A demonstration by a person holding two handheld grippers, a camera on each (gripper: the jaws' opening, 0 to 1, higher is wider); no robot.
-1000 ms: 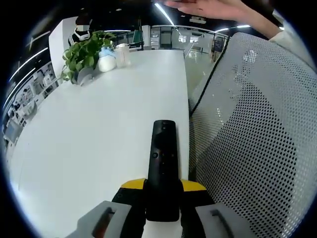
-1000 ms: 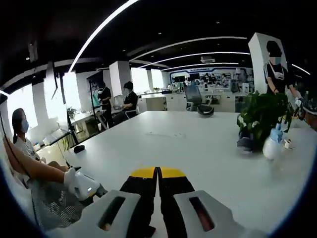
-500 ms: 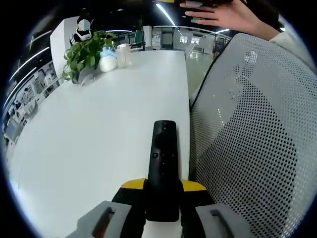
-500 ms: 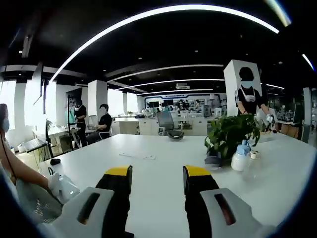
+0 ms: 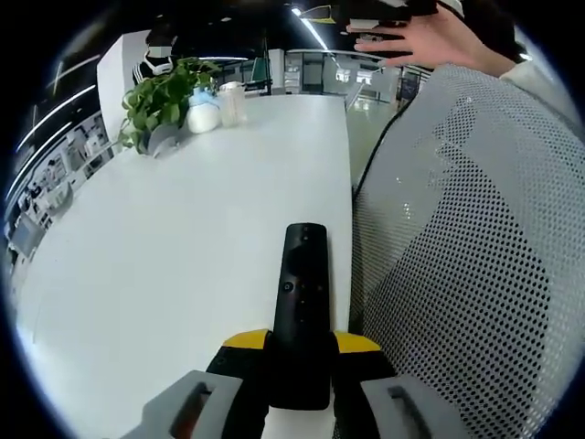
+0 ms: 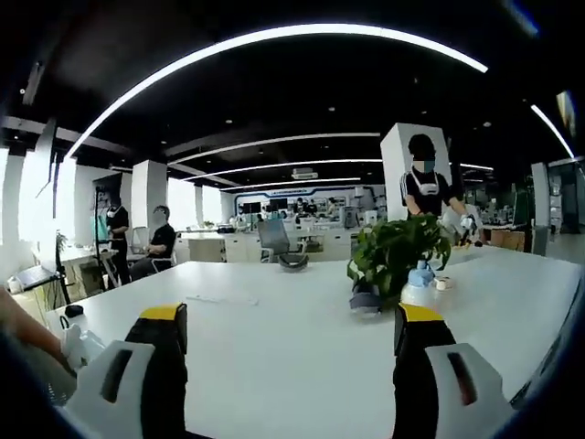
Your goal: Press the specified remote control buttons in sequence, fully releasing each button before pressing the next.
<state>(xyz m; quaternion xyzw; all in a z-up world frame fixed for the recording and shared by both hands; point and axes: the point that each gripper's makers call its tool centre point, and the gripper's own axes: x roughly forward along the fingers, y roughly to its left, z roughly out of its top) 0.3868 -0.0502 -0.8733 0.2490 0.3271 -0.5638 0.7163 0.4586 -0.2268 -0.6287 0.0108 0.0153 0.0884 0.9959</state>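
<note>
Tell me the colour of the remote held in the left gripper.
Black, seen best in the left gripper view, where the remote lies clamped in the left gripper.

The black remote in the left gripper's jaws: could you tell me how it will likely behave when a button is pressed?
The remote looks stiff, so it probably won't flex. Held at one end by the left gripper, its long free end may dip. Its smooth casing might slip.

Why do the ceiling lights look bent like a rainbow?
In the right gripper view the fisheye lens curves the straight ceiling lights into arcs. In the left gripper view it bows the white table edge, while the black remote near the middle stays sharp and straight. Neither view shows strong glare.
</note>
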